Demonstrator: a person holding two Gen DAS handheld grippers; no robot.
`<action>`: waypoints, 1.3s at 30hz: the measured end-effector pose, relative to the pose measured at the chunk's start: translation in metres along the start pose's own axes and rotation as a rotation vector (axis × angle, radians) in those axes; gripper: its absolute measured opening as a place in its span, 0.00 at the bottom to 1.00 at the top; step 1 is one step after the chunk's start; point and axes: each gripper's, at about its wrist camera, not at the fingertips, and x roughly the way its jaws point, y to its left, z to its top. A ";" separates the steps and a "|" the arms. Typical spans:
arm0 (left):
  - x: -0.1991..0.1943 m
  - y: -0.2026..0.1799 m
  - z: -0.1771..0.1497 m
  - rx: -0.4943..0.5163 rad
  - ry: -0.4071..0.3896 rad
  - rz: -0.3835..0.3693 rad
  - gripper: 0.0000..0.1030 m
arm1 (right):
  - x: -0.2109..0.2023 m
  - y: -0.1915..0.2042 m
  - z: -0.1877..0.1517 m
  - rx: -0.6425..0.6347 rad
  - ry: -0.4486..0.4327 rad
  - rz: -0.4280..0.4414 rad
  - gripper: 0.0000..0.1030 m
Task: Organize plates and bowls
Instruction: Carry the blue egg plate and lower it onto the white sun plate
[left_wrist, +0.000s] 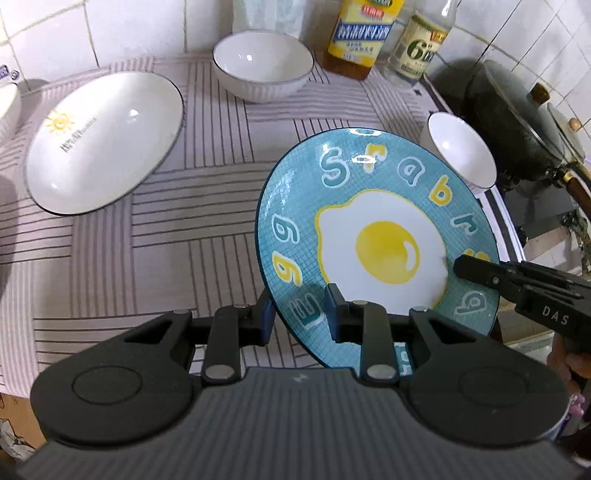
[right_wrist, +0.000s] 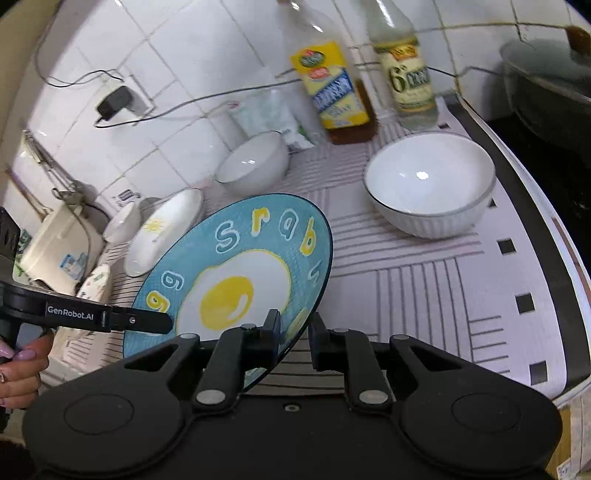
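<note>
Blue egg plate clamped at opposite rim edges by left gripper and right gripper; both should rise evenly, keeping it level.

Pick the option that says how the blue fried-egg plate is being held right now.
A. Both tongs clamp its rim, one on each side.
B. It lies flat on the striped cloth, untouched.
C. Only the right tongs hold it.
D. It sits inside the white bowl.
A: the left tongs and the right tongs each pinch the rim of the blue plate, which is tilted up off the striped cloth.
</note>
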 end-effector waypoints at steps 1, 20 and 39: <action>-0.004 0.001 -0.001 -0.007 -0.008 0.002 0.25 | -0.002 0.003 0.002 -0.011 0.000 0.005 0.20; -0.076 0.055 -0.019 -0.194 -0.144 0.088 0.26 | 0.015 0.069 0.044 -0.215 0.016 0.184 0.21; -0.065 0.174 0.034 -0.391 -0.098 0.246 0.27 | 0.151 0.134 0.106 -0.291 0.143 0.305 0.22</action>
